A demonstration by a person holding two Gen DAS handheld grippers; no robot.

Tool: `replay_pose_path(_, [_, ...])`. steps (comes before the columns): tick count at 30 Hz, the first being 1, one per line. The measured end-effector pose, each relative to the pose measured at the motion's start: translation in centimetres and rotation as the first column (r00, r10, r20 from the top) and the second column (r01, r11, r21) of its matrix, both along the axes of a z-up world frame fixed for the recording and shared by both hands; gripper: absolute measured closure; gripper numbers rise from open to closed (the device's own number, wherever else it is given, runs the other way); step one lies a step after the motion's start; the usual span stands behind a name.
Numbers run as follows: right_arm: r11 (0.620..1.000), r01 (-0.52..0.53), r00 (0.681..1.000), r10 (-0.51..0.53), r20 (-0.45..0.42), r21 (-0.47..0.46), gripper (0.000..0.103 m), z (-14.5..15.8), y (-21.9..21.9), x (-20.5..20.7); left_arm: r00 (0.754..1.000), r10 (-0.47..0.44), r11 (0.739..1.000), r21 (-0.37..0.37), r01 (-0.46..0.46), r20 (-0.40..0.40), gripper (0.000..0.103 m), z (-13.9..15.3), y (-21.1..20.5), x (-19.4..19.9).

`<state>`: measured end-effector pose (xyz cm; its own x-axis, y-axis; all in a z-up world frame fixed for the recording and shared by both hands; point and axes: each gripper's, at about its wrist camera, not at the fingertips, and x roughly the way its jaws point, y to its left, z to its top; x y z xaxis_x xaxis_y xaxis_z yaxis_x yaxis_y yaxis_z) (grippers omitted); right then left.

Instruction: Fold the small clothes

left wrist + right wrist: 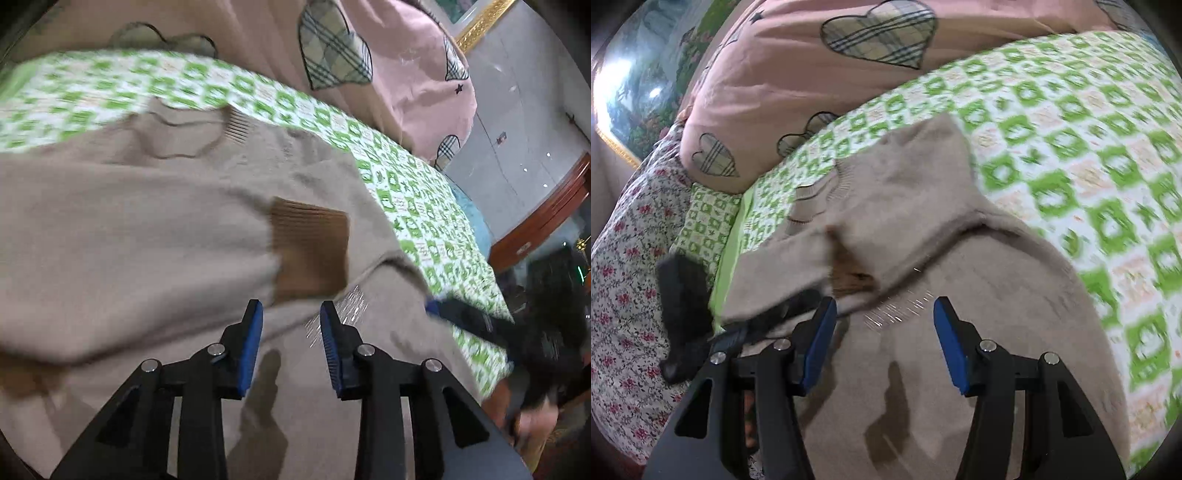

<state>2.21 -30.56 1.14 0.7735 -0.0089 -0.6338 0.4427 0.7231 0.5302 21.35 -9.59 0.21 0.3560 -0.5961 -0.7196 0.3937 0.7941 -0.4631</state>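
A beige knit sweater point(147, 221) lies on a green-and-white checked bedspread point(424, 206). Its sleeve is folded across the body and ends in a brown ribbed cuff point(312, 251). My left gripper point(291, 314) is open and empty, just above the sweater, right below the cuff. In the right wrist view the sweater point(979, 295) fills the middle, with the brown cuff point(849, 273) peeking from under a folded sleeve. My right gripper point(884, 310) is open and empty over the sweater's body. The other gripper shows as a dark blur in the left wrist view point(480, 321) and the right wrist view point(683, 295).
A pink duvet with plaid hearts point(369, 55) is bunched at the head of the bed, also in the right wrist view point(812, 74). A floral sheet point(628, 295) covers the bed's left side. A wooden bed frame point(546, 210) and grey floor lie beyond the edge.
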Motion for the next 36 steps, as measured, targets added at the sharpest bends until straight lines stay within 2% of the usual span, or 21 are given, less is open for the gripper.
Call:
replay_pose_path(3, [0.999,-0.042,0.999,0.042,0.002,-0.017,0.047,0.3,0.1,2.8,0.995,0.084,0.995,0.044,-0.086,0.044,0.065,1.3,5.1,-2.4])
replay_pose_path(5, [0.997,-0.062,0.998,0.062,-0.007,-0.052,0.047,0.4,0.1,4.5,0.98,0.177,0.978,0.099,-0.185,0.09,0.062,1.7,9.0,-4.0])
replay_pose_path(7, [0.994,-0.07,0.997,0.068,-0.029,-0.084,0.046,0.1,-0.2,6.4,0.943,0.307,0.932,0.16,-0.326,0.13,0.056,1.7,13.2,-4.8])
replay_pose_path(9, [0.992,-0.076,0.996,0.069,-0.063,-0.104,0.045,-0.5,-0.6,8.5,0.9,0.419,0.882,0.18,-0.435,0.122,0.054,0.9,17.3,-4.6])
replay_pose_path(11, [0.99,-0.091,0.991,0.079,-0.11,-0.107,0.045,-1.5,-1.0,10.5,0.887,0.455,0.866,0.191,-0.462,0.082,0.054,-0.3,19.2,-3.7])
replay_pose_path(14, [0.987,-0.155,0.974,0.147,-0.172,-0.035,0.046,-3.8,-0.9,13.5,0.873,0.485,0.838,0.262,-0.479,0.046,0.054,-2.5,20.3,-2.1])
replay_pose_path(15, [0.983,-0.183,0.97,0.176,-0.167,-0.023,0.074,-4.3,-0.4,14.1,0.863,0.503,0.826,0.274,-0.493,0.037,0.054,-3.1,20.4,-1.5])
replay_pose_path(16, [0.978,-0.206,0.965,0.198,-0.171,-0.031,0.093,-4.2,0.1,14.5,0.857,0.514,0.821,0.267,-0.505,0.038,0.054,-3.3,20.5,-1.1])
replay_pose_path(17, [0.975,-0.218,0.963,0.206,-0.175,-0.054,0.098,-3.9,0.6,14.6,0.849,0.526,0.814,0.26,-0.519,0.05,0.054,-3.2,20.5,-0.7])
replay_pose_path(19, [0.965,-0.238,0.968,0.228,-0.105,-0.106,0.098,-1.8,1.2,13.7,0.839,0.539,0.799,0.269,-0.538,0.079,0.054,-2.9,19.9,0.3])
replay_pose_path(20, [0.965,-0.228,0.973,0.22,-0.069,-0.133,0.098,-0.4,1.2,13.0,0.822,0.56,0.773,0.291,-0.564,0.104,0.055,-2.7,19.6,0.7])
replay_pose_path(22, [0.966,-0.192,0.981,0.189,-0.034,-0.174,0.098,1.6,0.7,11.5,0.758,0.631,0.677,0.361,-0.641,0.163,0.055,-2.4,19.3,0.9])
replay_pose_path(24, [0.966,-0.122,0.992,0.126,0.003,-0.229,0.098,3.4,-0.6,9.5,0.721,0.669,0.646,0.34,-0.684,0.18,0.053,-2.0,19.1,-0.1])
replay_pose_path(27, [0.971,-0.078,0.997,0.08,0.0,-0.224,0.098,3.2,-3.3,8.1,0.705,0.646,0.61,0.356,-0.708,0.293,0.048,-1.3,17.2,-2.6])
replay_pose_path(29, [0.97,-0.085,0.995,0.072,-0.068,-0.229,0.098,1.5,-4.1,8.4,0.702,0.639,0.603,0.362,-0.71,0.314,0.048,-1.2,16.5,-3.6])
replay_pose_path(33, [0.97,-0.1,0.976,0.053,-0.209,-0.221,0.098,-2.2,-4.3,9.9,0.741,0.635,0.652,0.36,-0.667,0.221,0.048,-1.8,16.3,-2.8])
replay_pose_path(36, [0.976,-0.101,0.967,0.051,-0.25,-0.191,0.098,-3.4,-4.7,9.9,0.773,0.616,0.689,0.373,-0.621,0.151,0.044,-3.1,17.2,-2.5])
